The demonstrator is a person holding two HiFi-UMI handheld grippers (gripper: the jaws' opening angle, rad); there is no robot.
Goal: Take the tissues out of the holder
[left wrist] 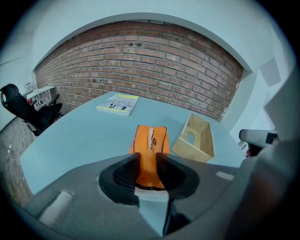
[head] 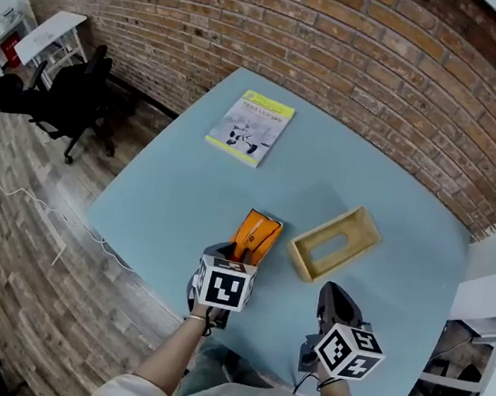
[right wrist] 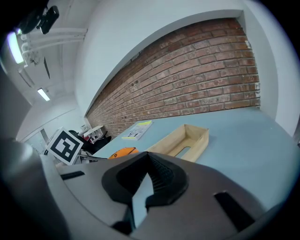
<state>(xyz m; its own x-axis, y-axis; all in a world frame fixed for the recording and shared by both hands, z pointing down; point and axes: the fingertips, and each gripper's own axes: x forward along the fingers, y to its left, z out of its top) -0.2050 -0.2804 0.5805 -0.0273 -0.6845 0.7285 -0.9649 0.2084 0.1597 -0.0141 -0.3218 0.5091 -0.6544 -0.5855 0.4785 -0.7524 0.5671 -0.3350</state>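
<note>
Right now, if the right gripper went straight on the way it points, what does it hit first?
Probably the wooden holder, lying just ahead of the right gripper. Depth is unclear; it could touch the table first.

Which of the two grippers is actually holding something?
The left gripper: its jaws pinch the orange tissue pack, while the right gripper has nothing between its jaws.

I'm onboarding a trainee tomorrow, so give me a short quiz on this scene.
1. True or false: the wooden holder lies empty on the table.
2. What does the left tool grip? A) booklet B) orange tissue pack C) holder
3. Which tool holds nothing?
Key: 1 true; 2 B; 3 the right tool.
</note>
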